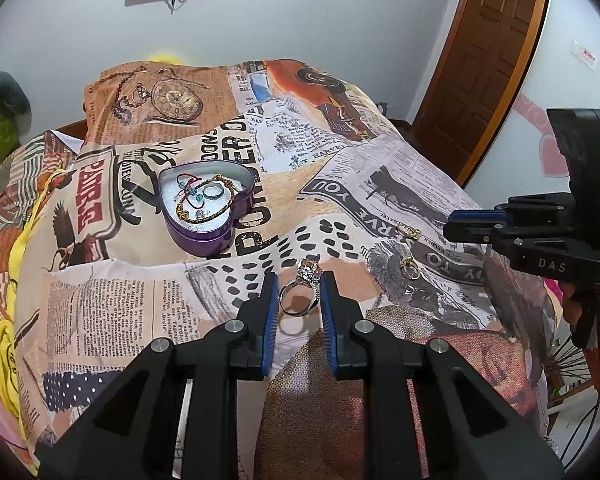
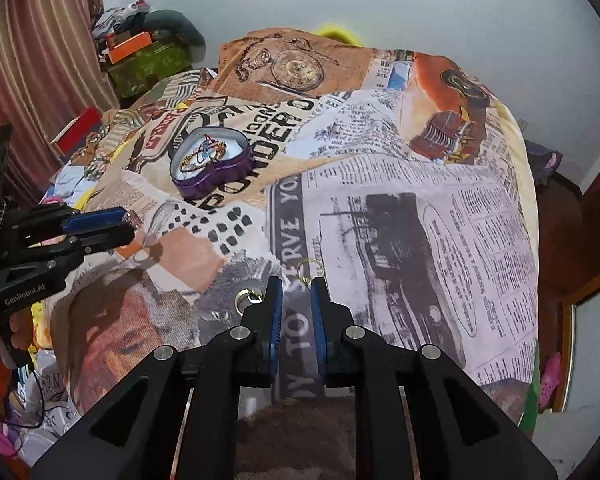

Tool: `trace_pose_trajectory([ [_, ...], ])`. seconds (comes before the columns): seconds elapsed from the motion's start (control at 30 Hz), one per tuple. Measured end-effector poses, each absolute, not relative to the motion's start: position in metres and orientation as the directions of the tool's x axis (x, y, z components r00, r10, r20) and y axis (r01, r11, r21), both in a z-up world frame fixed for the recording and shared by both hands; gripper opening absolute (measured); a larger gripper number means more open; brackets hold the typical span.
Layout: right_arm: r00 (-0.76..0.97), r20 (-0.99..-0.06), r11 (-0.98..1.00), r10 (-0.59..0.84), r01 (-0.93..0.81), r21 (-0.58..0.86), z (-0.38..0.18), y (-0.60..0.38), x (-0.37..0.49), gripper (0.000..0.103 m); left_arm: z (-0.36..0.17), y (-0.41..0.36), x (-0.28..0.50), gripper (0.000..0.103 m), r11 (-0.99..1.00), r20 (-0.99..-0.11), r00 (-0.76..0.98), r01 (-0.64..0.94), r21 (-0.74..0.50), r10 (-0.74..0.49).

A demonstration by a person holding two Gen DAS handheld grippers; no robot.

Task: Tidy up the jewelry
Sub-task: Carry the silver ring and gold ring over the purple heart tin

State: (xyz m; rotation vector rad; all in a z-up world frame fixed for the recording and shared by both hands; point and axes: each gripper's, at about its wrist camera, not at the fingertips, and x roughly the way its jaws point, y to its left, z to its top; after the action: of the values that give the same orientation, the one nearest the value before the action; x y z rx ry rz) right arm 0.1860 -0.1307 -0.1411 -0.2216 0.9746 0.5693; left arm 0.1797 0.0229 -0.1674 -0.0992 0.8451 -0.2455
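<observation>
A purple heart-shaped tin (image 1: pixel 204 216) sits on the printed bedspread and holds a bracelet, beads and a ring; it also shows in the right wrist view (image 2: pixel 212 168). My left gripper (image 1: pixel 299 286) is open, its fingers on either side of a silver gemstone ring (image 1: pixel 302 290) lying on the cloth. Two gold rings (image 1: pixel 410 232) (image 1: pixel 409 266) lie to the right. My right gripper (image 2: pixel 294 292) is open above the cloth, with one gold ring (image 2: pixel 310 270) just ahead of its tips and the other (image 2: pixel 247 298) beside its left finger.
The bedspread (image 1: pixel 380 184) covers a mound that slopes off at the edges. A wooden door (image 1: pixel 484 60) stands at the right. Boxes and clutter (image 2: pixel 140 56) sit by a curtain at the left. The white wall lies behind.
</observation>
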Motion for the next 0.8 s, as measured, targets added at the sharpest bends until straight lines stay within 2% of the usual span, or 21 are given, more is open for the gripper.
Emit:
trace_pose_trajectory([
  [0.1,0.391,-0.846,0.830,0.363,-0.547,0.104,-0.147,-0.133,0.187,0.019,-0.169,0.023,0.181,0.019,0.967,-0.731,0.634,0.174,-0.184,-0.253],
  [0.17,0.369,-0.850,0.823,0.377,-0.554,0.124,-0.150,-0.132,0.185,0.035,-0.171,0.022,0.181,0.019,0.967,-0.734,0.630,0.174,-0.187,-0.255],
  [0.23,0.366,-0.851,0.814,0.377,-0.569,0.116,-0.154,-0.126,0.180,0.038,-0.173,0.020,0.182,0.019,0.967,-0.736,0.626,0.175,-0.188,-0.256],
  [0.5,0.375,-0.858,0.788,0.353,-0.612,0.057,-0.173,-0.097,0.177,0.038,-0.175,0.017,0.182,0.019,0.967,-0.739,0.624,0.185,-0.176,-0.254],
  [0.53,0.380,-0.853,0.786,0.359,-0.615,0.057,-0.174,-0.095,0.177,0.034,-0.174,0.017,0.182,0.019,0.968,-0.739,0.626,0.185,-0.169,-0.249],
  [0.57,0.382,-0.849,0.784,0.365,-0.618,0.059,-0.173,-0.094,0.177,0.025,-0.174,0.017,0.182,0.019,0.968,-0.739,0.627,0.186,-0.166,-0.247],
  [0.63,0.392,-0.844,0.778,0.365,-0.627,0.045,-0.175,-0.091,0.175,0.017,-0.174,0.018,0.182,0.019,0.969,-0.738,0.629,0.184,-0.164,-0.245],
  [0.8,0.428,-0.834,0.782,0.348,-0.623,0.006,-0.170,-0.088,0.170,0.017,-0.170,0.022,0.181,0.019,0.971,-0.731,0.640,0.172,-0.164,-0.237],
])
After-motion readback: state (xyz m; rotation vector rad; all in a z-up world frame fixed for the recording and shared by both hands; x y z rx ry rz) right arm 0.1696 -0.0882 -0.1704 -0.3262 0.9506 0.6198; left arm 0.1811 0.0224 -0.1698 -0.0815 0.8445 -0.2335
